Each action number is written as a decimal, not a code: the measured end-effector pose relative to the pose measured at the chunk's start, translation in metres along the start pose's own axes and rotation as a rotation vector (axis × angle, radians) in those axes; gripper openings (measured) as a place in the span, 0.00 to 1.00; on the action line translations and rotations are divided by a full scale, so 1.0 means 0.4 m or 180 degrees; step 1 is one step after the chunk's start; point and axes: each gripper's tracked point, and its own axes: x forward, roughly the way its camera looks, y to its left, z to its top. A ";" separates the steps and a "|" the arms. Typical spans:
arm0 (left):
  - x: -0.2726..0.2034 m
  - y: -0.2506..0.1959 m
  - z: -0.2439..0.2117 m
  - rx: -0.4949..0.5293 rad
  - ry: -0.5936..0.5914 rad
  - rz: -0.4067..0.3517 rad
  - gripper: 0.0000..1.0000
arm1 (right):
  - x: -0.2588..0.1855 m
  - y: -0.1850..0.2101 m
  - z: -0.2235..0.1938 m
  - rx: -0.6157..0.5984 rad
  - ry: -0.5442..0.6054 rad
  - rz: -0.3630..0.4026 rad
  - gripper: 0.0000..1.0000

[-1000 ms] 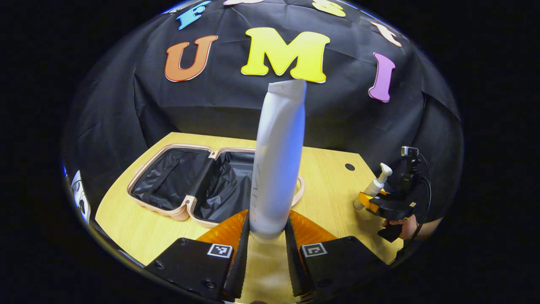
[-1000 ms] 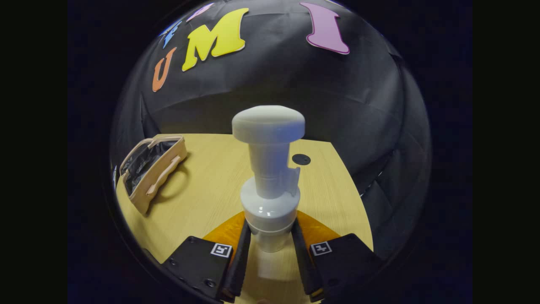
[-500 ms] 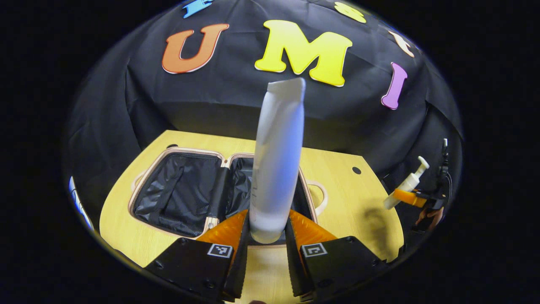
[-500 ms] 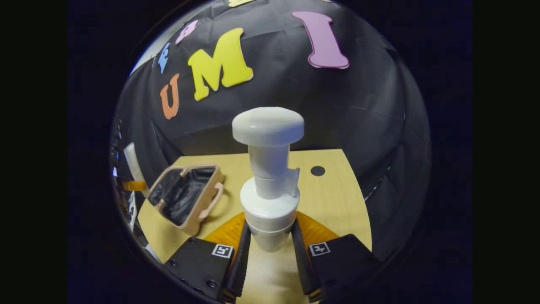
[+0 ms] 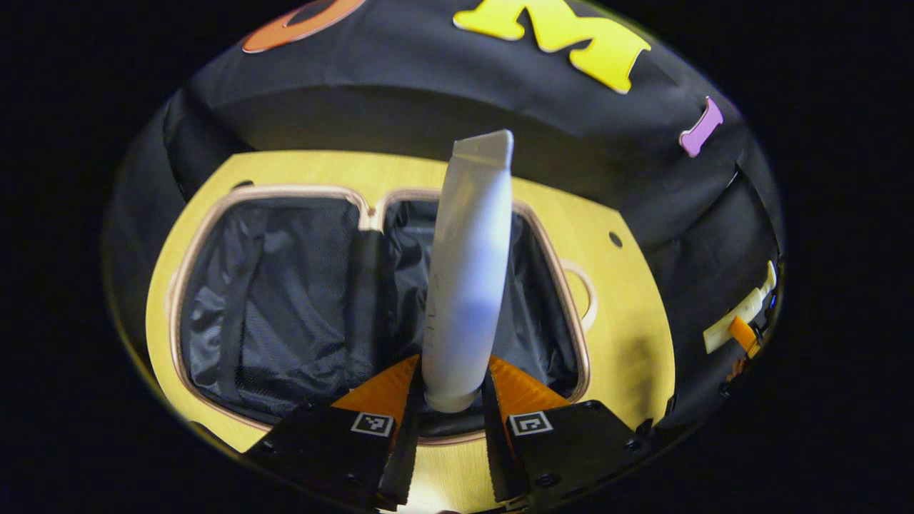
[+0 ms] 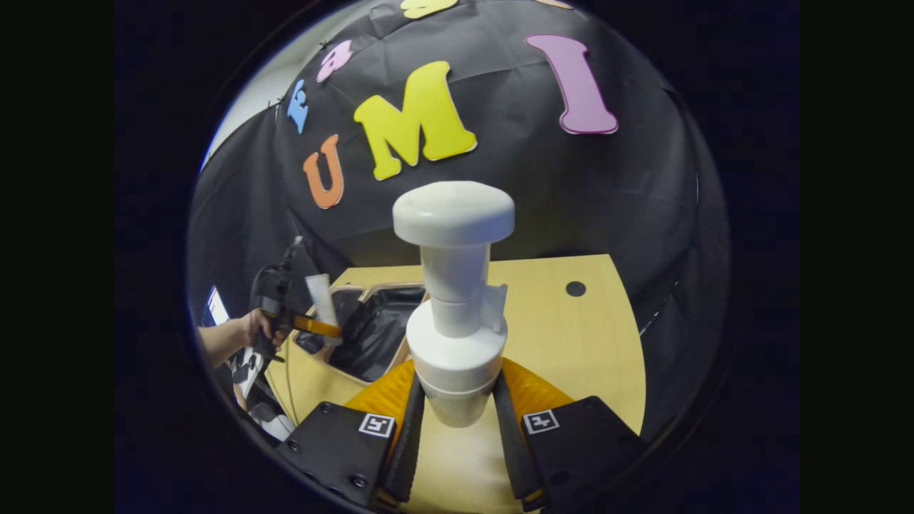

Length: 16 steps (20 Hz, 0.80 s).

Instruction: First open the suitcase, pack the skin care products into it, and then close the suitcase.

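My left gripper is shut on a tall white tube, held upright above the open beige suitcase, whose two black-lined halves lie flat on the wooden table. The tube hangs over the right half. My right gripper is shut on a white pump bottle, held above the table to the right of the suitcase. In the right gripper view the left gripper and the hand holding it show at far left with the tube. In the left gripper view the pump bottle shows at far right.
The wooden table has a round cable hole near its back right. The black cloth wall rises behind the table. The suitcase handle sticks out on its right side.
My left gripper has carried the tube forward and tilted down over the open suitcase. My right gripper has lifted the pump bottle higher and swung toward the suitcase.
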 end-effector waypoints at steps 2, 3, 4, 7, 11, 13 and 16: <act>0.059 0.018 -0.023 0.0079 0.0344 -0.0027 0.45 | 0.000 0.027 -0.012 -0.0027 0.0079 0.0031 0.48; 0.081 0.031 -0.030 0.0114 0.0477 -0.0011 0.45 | -0.003 0.041 -0.019 0.0002 0.0122 0.0049 0.48; 0.103 0.030 -0.038 0.0133 0.0592 -0.0043 0.44 | -0.004 0.053 -0.019 0.0046 0.0145 0.0067 0.48; 0.156 0.026 -0.047 0.0155 0.0781 -0.0042 0.44 | -0.018 0.078 -0.012 0.0064 0.0148 0.0094 0.48; 0.174 0.029 -0.061 0.0161 0.0911 0.0089 0.51 | -0.031 0.082 -0.011 -0.0028 0.0139 0.0074 0.48; 0.173 0.029 -0.060 0.0114 0.0861 0.0115 0.54 | -0.031 0.086 -0.022 -0.0008 0.0199 0.0088 0.48; 0.157 0.020 -0.051 0.0056 0.0749 0.0163 0.59 | -0.030 0.102 -0.030 -0.0071 0.0257 0.0140 0.48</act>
